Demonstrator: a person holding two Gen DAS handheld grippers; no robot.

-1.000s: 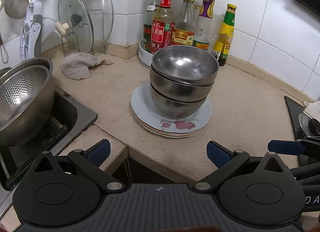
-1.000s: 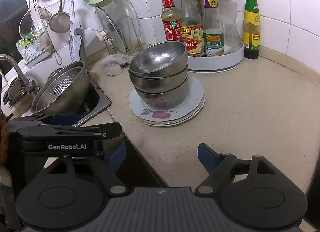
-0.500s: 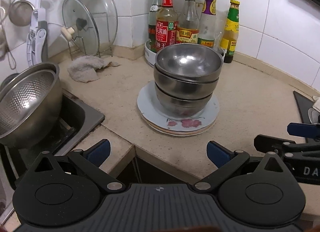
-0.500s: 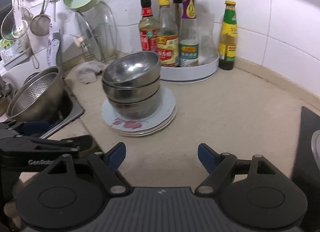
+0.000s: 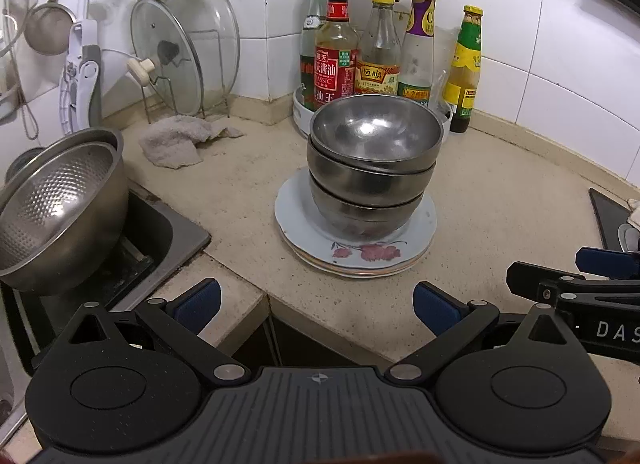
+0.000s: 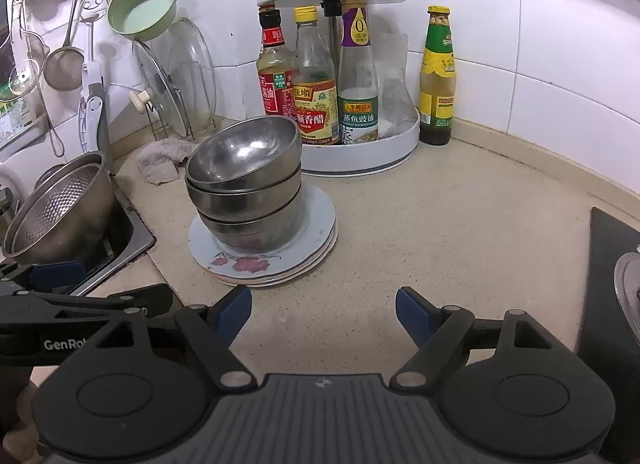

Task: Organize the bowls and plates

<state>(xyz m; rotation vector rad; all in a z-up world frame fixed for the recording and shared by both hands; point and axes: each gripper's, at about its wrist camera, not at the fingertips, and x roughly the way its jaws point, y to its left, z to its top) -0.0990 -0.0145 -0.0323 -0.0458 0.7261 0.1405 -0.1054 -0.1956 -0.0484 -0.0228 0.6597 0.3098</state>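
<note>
Three steel bowls (image 5: 372,168) are stacked on a pile of flowered white plates (image 5: 416,248) on the beige counter; the stack also shows in the right wrist view (image 6: 244,192), on the plates (image 6: 316,240). My left gripper (image 5: 316,304) is open and empty, at the counter's front edge, short of the stack. My right gripper (image 6: 324,314) is open and empty, over bare counter to the right of the stack. Each gripper shows at the edge of the other's view.
A steel colander bowl (image 5: 56,208) sits in the sink (image 5: 176,232) at left. A rotating rack of sauce bottles (image 6: 340,104) stands behind the stack. A grey rag (image 5: 176,140) and glass lids in a rack (image 5: 188,52) are at back left. A stove edge (image 6: 612,264) is at right.
Both grippers have drawn back and shifted right. The stack sits farther left in the right wrist view. Bowls and plates have not moved.
</note>
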